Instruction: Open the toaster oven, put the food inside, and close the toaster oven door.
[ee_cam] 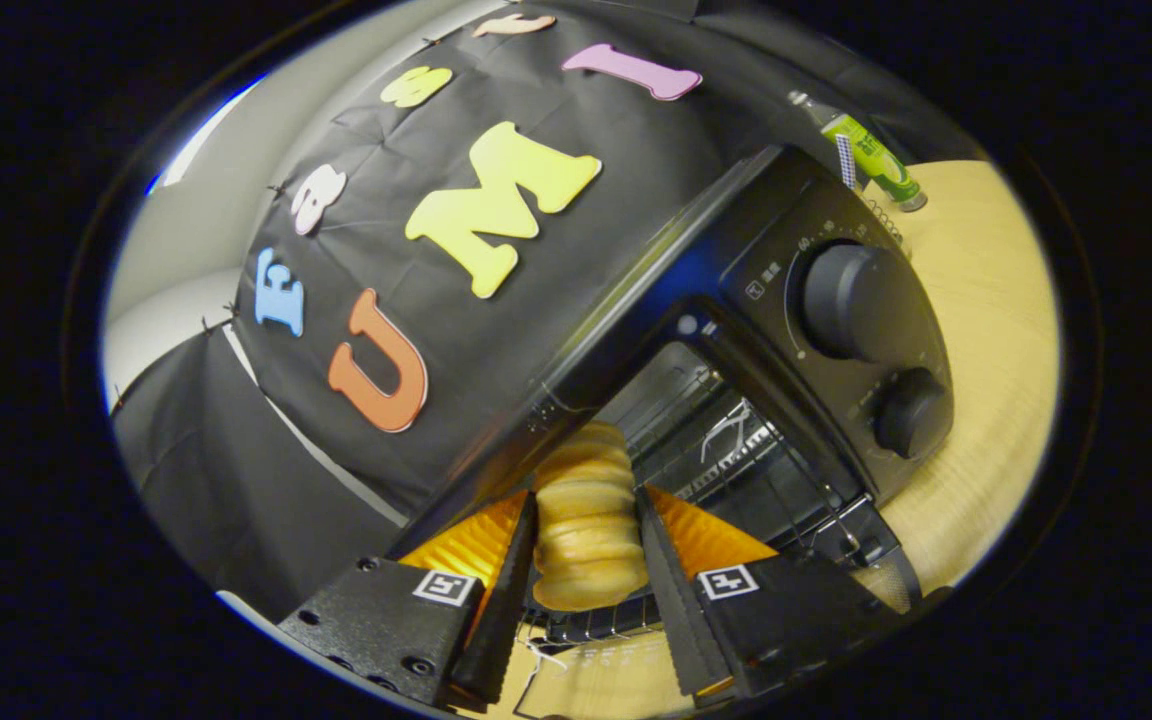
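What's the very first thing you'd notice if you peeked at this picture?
The ridged, golden bread roll grabs the eye first, pinched between the gripper's two fingers at the open mouth of the black toaster oven. Next come the oven's two round knobs, beside the opening, and its wire rack just beyond the bread. Farther off, past the oven, a green bottle lies on the wooden table.

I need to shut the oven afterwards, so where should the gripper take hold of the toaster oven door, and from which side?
With the gripper shut on the ridged bread, only the door's far corner shows. Likely catch its free front edge from below and lift; a handle isn't visible.
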`<state>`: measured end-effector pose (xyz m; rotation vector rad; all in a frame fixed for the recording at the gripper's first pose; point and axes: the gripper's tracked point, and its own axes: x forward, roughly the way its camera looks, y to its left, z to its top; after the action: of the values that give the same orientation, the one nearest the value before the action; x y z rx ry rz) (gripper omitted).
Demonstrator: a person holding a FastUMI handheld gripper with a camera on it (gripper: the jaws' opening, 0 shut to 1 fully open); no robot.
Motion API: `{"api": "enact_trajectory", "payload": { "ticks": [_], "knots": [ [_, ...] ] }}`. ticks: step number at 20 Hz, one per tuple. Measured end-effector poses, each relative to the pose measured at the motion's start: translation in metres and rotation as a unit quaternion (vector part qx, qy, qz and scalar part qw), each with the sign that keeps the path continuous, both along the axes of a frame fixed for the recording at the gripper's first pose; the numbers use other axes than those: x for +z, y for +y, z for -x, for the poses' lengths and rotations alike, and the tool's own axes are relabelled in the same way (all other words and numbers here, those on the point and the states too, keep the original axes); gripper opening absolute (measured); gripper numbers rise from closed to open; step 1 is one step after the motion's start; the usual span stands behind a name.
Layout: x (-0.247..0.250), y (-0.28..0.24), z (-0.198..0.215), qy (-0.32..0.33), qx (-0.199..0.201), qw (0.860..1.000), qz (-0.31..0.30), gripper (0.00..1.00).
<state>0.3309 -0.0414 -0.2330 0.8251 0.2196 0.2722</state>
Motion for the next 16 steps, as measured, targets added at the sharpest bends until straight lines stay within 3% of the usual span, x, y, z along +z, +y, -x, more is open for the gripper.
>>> {"api": "enact_trajectory", "payload": {
  "ticks": [5, 8, 12, 16],
  "knots": [
    [-0.007, 0.008, -0.018, 0.004, -0.008, 1.0, 0.02, 0.68],
    [-0.012, 0.016, -0.014, 0.014, -0.002, 0.999, 0.044, 0.78],
    [-0.016, 0.018, -0.001, 0.035, -0.015, 0.998, 0.051, 1.0],
    [-0.015, 0.008, 0.022, 0.055, -0.022, 0.997, 0.042, 1.0]
  ]
}}
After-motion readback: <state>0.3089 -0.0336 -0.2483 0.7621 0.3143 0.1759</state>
